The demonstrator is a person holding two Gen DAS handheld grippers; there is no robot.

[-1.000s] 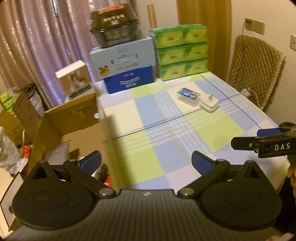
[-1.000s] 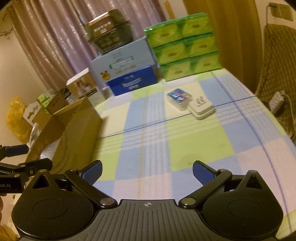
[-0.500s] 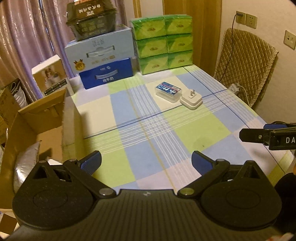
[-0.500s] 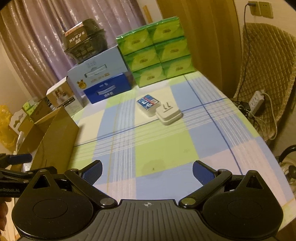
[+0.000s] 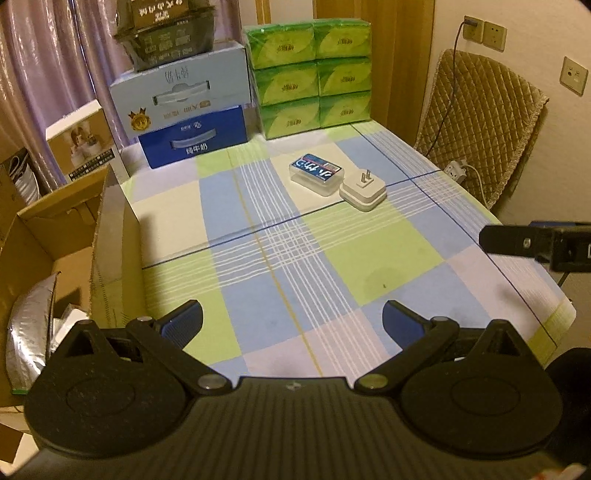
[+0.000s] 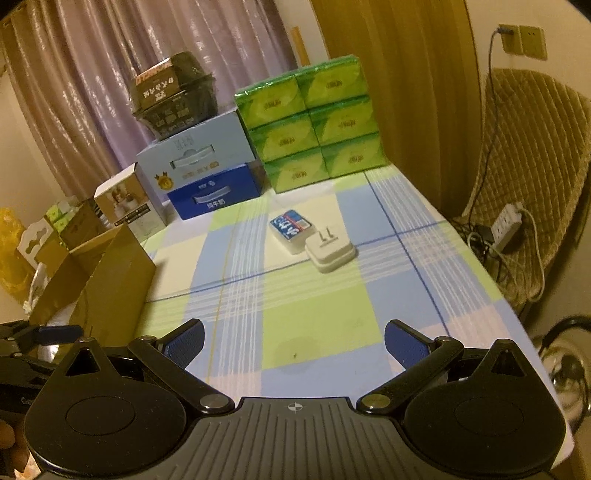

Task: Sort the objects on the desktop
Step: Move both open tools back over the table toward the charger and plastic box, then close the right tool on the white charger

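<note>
Both tongs, left (image 5: pixel 291 325) and right (image 6: pixel 293 341), gape wide and empty; card box (image 5: pixel 316 173) touching plug adapter (image 5: pixel 363 192) lies far ahead across the table (image 5: pixel 258 258), nearer the right.

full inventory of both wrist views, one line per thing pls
card box: 1, clear with blue label, mid-table, touching the charger
charger plug: 1, white, prongs up, right of the card box
tablecloth: 1, green, blue and white check, over the table
tissue packs: 6, green, stacked at the far edge
milk cartons: 2, pale blue on dark blue, left of the tissue packs
dark container: 1, on the pale carton
cardboard box: 1, brown, open, off the table's left edge
quilted chair: 1, tan, right of the table
power strip: 1, white, by the chair
left gripper: open, empty
right gripper: open, empty
</note>
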